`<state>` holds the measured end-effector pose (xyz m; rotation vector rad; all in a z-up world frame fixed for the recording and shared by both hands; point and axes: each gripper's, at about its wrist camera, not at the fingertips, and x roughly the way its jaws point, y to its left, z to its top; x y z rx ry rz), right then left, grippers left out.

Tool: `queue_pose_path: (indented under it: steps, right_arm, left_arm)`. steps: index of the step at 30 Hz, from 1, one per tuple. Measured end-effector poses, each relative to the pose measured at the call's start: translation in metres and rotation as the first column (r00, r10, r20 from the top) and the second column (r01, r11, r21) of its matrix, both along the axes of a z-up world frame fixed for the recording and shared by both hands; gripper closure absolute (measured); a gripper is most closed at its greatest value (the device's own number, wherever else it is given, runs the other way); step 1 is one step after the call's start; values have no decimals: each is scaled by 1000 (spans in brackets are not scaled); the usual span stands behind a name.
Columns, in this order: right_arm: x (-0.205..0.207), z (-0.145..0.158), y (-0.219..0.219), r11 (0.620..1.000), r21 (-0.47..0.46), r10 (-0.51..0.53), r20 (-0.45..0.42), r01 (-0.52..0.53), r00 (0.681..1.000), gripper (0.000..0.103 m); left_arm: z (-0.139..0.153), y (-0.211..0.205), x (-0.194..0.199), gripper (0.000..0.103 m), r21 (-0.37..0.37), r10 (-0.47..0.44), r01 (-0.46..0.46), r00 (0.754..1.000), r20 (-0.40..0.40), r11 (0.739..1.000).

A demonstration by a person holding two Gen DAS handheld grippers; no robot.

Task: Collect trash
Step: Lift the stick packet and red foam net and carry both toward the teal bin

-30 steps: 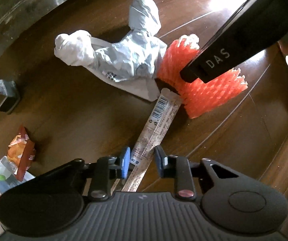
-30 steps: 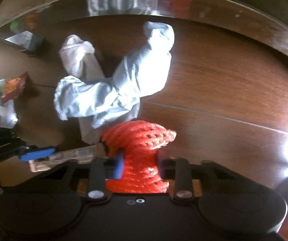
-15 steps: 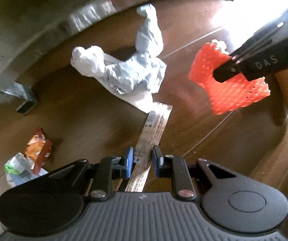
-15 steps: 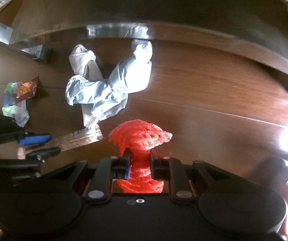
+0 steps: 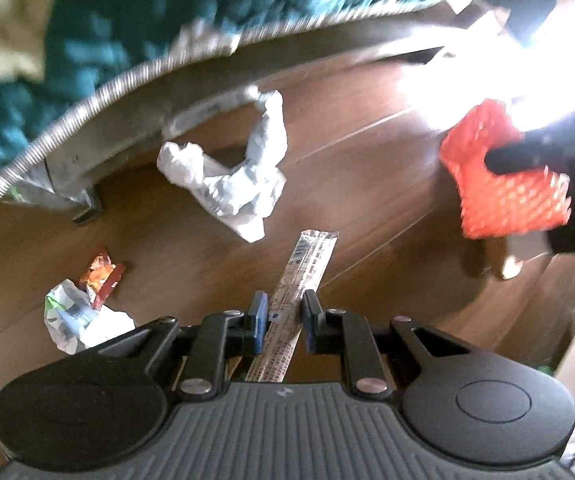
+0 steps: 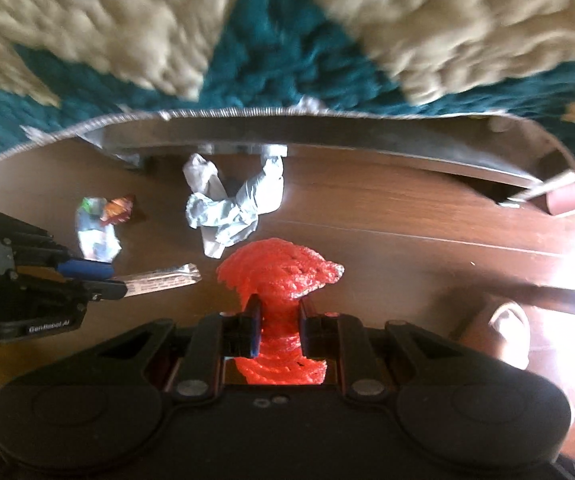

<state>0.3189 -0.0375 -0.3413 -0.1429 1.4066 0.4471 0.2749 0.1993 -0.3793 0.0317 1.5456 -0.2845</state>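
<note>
My left gripper (image 5: 282, 323) is shut on a long clear wrapper strip (image 5: 299, 288) and holds it above the wooden floor; it also shows in the right wrist view (image 6: 159, 280). My right gripper (image 6: 277, 330) is shut on an orange foam net (image 6: 283, 276), also seen at the right of the left wrist view (image 5: 499, 184). A crumpled white paper bag (image 5: 239, 176) lies on the floor ahead, also in the right wrist view (image 6: 235, 204). A small orange snack wrapper (image 5: 101, 276) and a white-green wrapper (image 5: 71, 316) lie at the left.
A metal bed frame edge (image 6: 327, 140) with a leg (image 5: 83, 200) runs across the back, covered by a teal and cream blanket (image 6: 287, 40). A foot (image 6: 507, 332) stands at the right. Bright sunlight glares on the floor at the right.
Both grippers have lifted up and back from the floor with their items. The orange net and the wrapper strip have come apart from the white paper bag, which stays on the floor.
</note>
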Motion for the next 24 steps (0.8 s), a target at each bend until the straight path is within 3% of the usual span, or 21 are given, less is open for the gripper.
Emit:
queue_pose_path:
  steps: [9, 14, 18, 24]
  right_arm:
    - [-28, 92, -37, 995, 87, -57, 77, 50, 995, 86]
    - [-47, 127, -67, 985, 136, -120, 119, 104, 986, 86]
    - [-65, 152, -86, 966, 218, -178, 153, 143, 972, 86]
    - [-88, 213, -119, 945, 300, -217, 275, 131, 937, 86]
  left_arm:
    - [105, -35, 3, 86, -69, 109, -104, 992, 69, 992]
    - [163, -63, -7, 86, -169, 194, -170, 971, 138, 971]
    - [209, -92, -17, 86, -225, 217, -169, 953, 210, 960]
    - [274, -141, -28, 86, -271, 221, -132, 918, 329, 954]
